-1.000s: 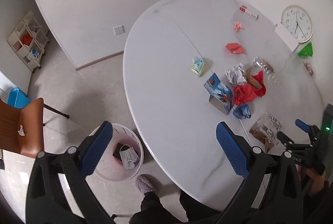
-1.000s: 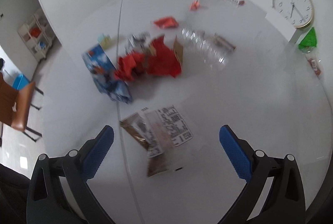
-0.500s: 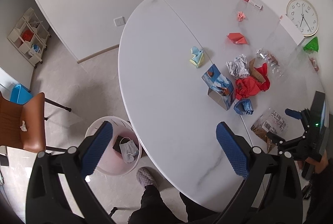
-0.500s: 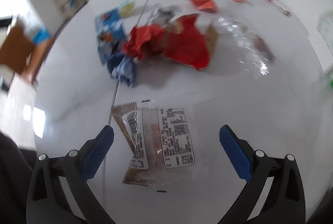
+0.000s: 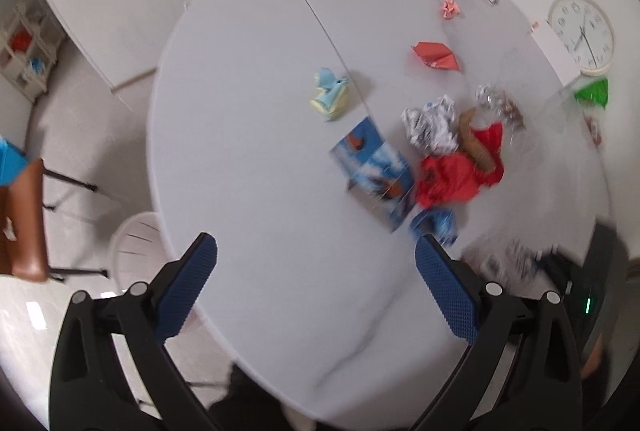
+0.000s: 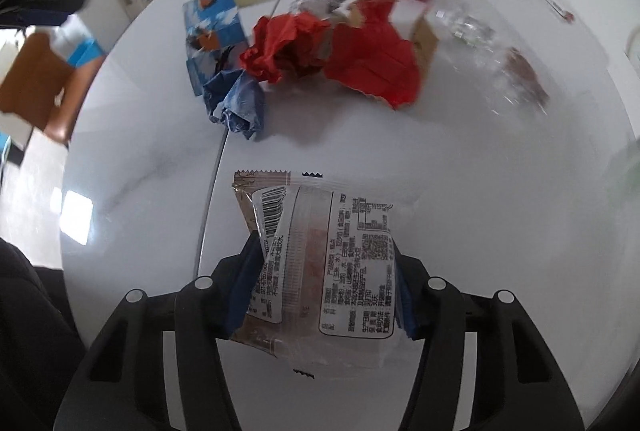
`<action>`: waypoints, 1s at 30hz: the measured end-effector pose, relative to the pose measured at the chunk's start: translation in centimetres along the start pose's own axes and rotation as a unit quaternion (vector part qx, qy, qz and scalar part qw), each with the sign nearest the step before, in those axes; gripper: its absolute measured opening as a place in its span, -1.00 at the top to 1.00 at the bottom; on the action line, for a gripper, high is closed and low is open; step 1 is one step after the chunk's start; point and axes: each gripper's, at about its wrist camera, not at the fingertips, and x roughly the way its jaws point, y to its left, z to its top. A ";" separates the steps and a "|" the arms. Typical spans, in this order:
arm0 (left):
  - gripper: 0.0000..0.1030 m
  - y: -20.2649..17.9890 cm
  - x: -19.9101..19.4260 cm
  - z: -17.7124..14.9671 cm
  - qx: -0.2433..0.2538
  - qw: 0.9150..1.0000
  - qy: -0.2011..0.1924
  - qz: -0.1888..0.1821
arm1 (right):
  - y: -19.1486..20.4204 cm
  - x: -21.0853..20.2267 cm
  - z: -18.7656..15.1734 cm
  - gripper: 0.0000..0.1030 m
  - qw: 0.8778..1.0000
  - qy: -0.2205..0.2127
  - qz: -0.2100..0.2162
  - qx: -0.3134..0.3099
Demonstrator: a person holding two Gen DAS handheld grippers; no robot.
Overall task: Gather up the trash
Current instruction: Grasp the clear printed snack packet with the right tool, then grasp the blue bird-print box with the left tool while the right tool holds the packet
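Note:
My right gripper [image 6: 322,283] is shut on a clear and brown snack wrapper [image 6: 320,251] with a barcode, just over the white table [image 6: 480,191]. Behind it lie a crumpled blue scrap [image 6: 236,103], crumpled red paper [image 6: 288,47], a red and brown torn box [image 6: 380,55], a blue picture box [image 6: 212,31] and a clear crushed bottle [image 6: 492,43]. My left gripper [image 5: 316,283] is open and empty, high above the table's near edge. The same litter shows in the left wrist view, around the red paper [image 5: 452,179]. The right gripper [image 5: 560,271] is blurred there.
A white waste bin [image 5: 132,251] stands on the floor left of the table, by a brown chair [image 5: 24,231]. A wall clock [image 5: 582,33], a green bag [image 5: 594,93], a red paper plane [image 5: 436,57] and a yellow-blue wad [image 5: 330,97] lie farther back.
My right gripper dropped onto the snack wrapper and closed on it. My left gripper rose and swung right, so the bin slid toward the left edge.

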 end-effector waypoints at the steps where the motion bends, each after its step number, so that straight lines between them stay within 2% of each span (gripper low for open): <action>1: -0.85 -0.4 0.6 0.6 -0.018 1.000 0.007 -0.007 | -0.3 -0.3 -0.1 -0.10 1.000 -0.005 0.005 0.012; 4: -0.85 -1.0 2.8 2.6 -0.096 0.994 0.037 -0.023 | -1.2 -2.0 -0.6 -0.10 0.998 -0.026 0.019 0.050; 5: -0.85 -1.1 3.8 3.3 -0.132 0.990 0.045 -0.023 | -1.5 -2.8 -0.7 -0.10 0.997 -0.036 0.025 0.062; 8: -0.85 -1.7 5.9 4.5 -0.201 0.978 0.062 -0.012 | -2.7 -4.2 -0.7 -0.10 0.994 -0.057 0.037 0.081; 11: -0.85 -2.2 8.0 5.3 -0.240 0.967 0.079 0.023 | -3.9 -5.3 -0.9 -0.10 0.990 -0.078 0.057 0.098; 12: -0.85 -2.4 8.8 5.4 -0.253 0.963 0.086 0.045 | -4.4 -5.4 -0.7 -0.11 0.989 -0.083 0.064 0.101; 18: -0.85 -2.4 11.3 4.5 -0.316 0.939 0.109 0.082 | -6.3 -5.0 -1.0 -0.11 0.987 -0.092 0.080 0.101; 20: -0.79 -2.5 11.5 4.3 -0.326 0.936 0.103 0.088 | -6.9 -4.8 -1.2 -0.11 0.986 -0.094 0.085 0.106; 22: -0.42 -2.6 11.7 4.2 -0.330 0.935 0.099 0.081 | -7.3 -4.6 -1.4 -0.11 0.985 -0.097 0.090 0.114; 23: -0.35 -2.6 11.7 4.0 -0.332 0.935 0.099 0.067 | -7.5 -4.7 -1.5 -0.11 0.984 -0.099 0.093 0.117; 25: 0.03 -2.8 11.9 4.0 -0.330 0.937 0.104 0.049 | -7.6 -4.5 -1.6 -0.11 0.982 -0.101 0.098 0.123; 30: 0.04 -2.5 11.0 3.7 -0.310 0.945 0.095 0.046 | -7.1 -4.7 -1.7 -0.11 0.982 -0.106 0.099 0.121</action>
